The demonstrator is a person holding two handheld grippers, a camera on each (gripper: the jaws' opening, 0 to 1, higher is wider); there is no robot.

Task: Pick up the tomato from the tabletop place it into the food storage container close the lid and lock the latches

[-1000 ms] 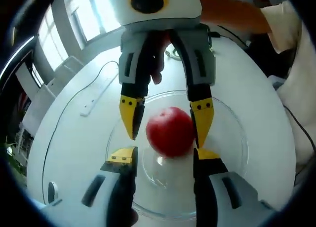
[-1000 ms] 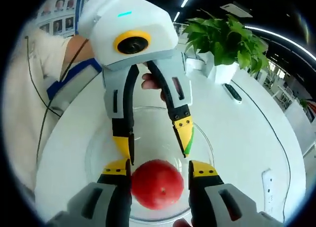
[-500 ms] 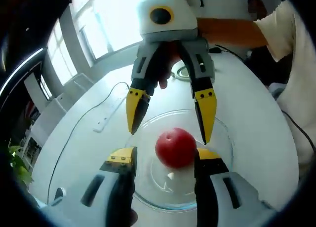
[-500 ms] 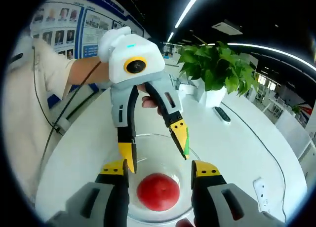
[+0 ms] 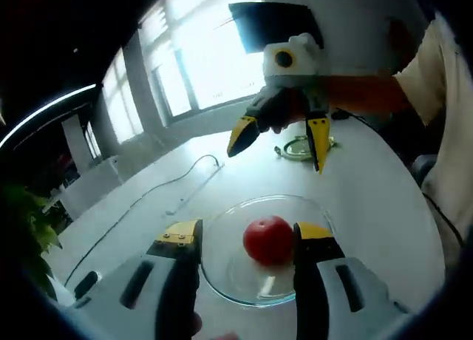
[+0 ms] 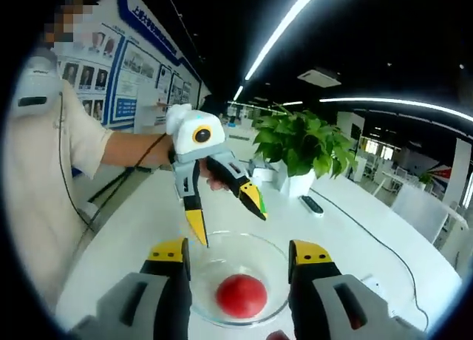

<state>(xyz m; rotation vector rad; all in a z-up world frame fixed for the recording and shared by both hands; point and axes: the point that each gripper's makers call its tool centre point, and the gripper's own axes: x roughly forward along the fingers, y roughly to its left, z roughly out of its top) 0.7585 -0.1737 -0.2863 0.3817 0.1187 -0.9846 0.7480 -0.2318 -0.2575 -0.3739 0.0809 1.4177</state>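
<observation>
One step looks done: the round red tomato (image 5: pixel 268 239) is seen lying in the clear round glass container (image 5: pixel 222 270) on the white tabletop (image 5: pixel 369 207). Lid and latches are judged still outstanding. Left gripper (image 5: pixel 245 238) and right gripper (image 6: pixel 240 251) are both held wide open, empty, above the container. The tomato is seen at 12 o'clock between each pair of jaws, untouched.

open air above container (image 5: pixel 222 270), plant (image 6: pixel 299 144) well apart
</observation>
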